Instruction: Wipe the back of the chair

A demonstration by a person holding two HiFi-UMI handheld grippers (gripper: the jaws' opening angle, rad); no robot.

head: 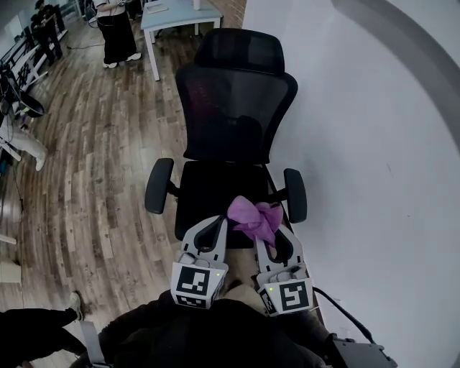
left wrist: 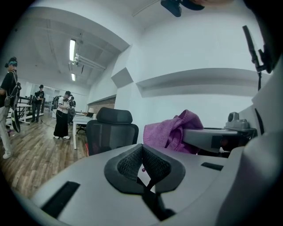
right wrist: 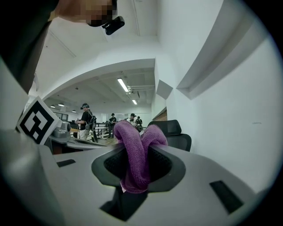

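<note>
A black mesh office chair [head: 233,108] faces me, its seat [head: 215,190] just ahead of both grippers and its back [left wrist: 110,134] and headrest [right wrist: 164,127] upright beyond. A purple cloth [head: 255,218] is bunched between the jaws of my right gripper [head: 269,233], which is shut on it; the cloth [right wrist: 135,154] fills the jaw gap in the right gripper view. My left gripper [head: 214,228] hovers beside it over the seat's front edge, jaws closed together with nothing between them [left wrist: 142,165]. The cloth [left wrist: 170,132] shows to its right.
A white wall [head: 374,144] runs close along the chair's right side. Wood floor [head: 86,165] lies open to the left. A white table [head: 180,18] stands behind the chair, and several people [head: 118,32] stand farther back. A shoe [head: 75,305] is at lower left.
</note>
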